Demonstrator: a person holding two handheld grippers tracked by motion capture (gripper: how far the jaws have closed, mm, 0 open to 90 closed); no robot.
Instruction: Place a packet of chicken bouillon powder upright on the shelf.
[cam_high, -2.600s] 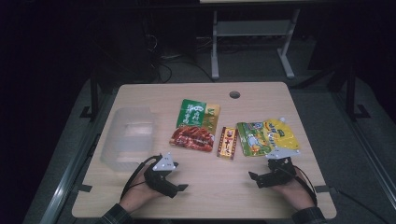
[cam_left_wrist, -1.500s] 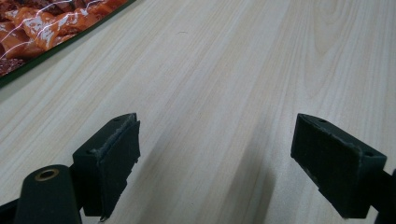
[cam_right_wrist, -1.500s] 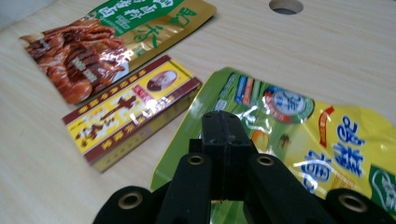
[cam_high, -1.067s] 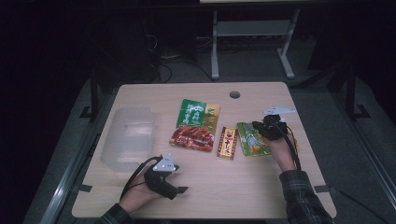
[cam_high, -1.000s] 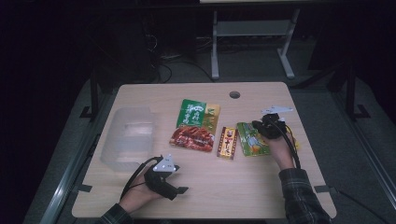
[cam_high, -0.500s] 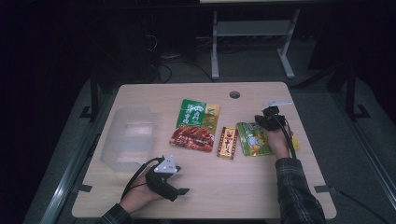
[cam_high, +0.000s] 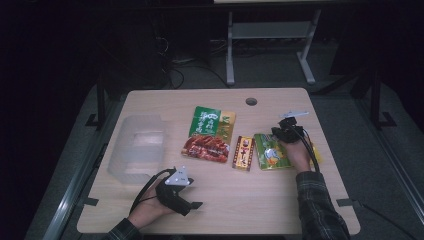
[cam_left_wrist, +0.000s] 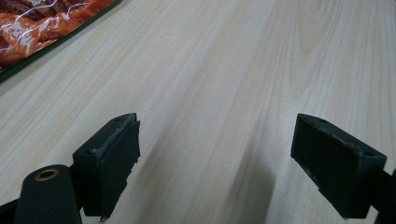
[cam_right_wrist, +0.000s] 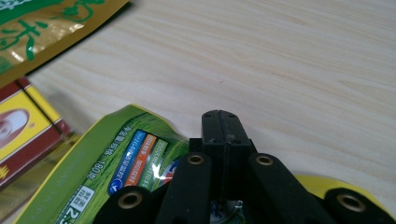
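My right gripper (cam_high: 280, 132) is shut, jaws pressed flat together, low over the far edge of a green snack packet (cam_high: 270, 152). In the right gripper view its tip (cam_right_wrist: 219, 125) pokes just past the green packet's (cam_right_wrist: 116, 168) edge onto bare wood, and nothing shows between the jaws. A yellow packet (cam_right_wrist: 338, 184) lies under the gripper's right side. My left gripper (cam_high: 192, 206) rests on the table near the front left, open. In the left gripper view its pads (cam_left_wrist: 112, 149) stand wide apart over bare wood.
A red and yellow box (cam_high: 244, 152), a red food packet (cam_high: 206, 147) and a green and gold bag (cam_high: 212, 120) lie in the table's middle. A clear plastic container (cam_high: 137, 147) stands at the left. A cable hole (cam_high: 251, 101) is near the far edge.
My right gripper left the front right of the table and came to the far end of the green packet, then sank a little. The left gripper stayed put.
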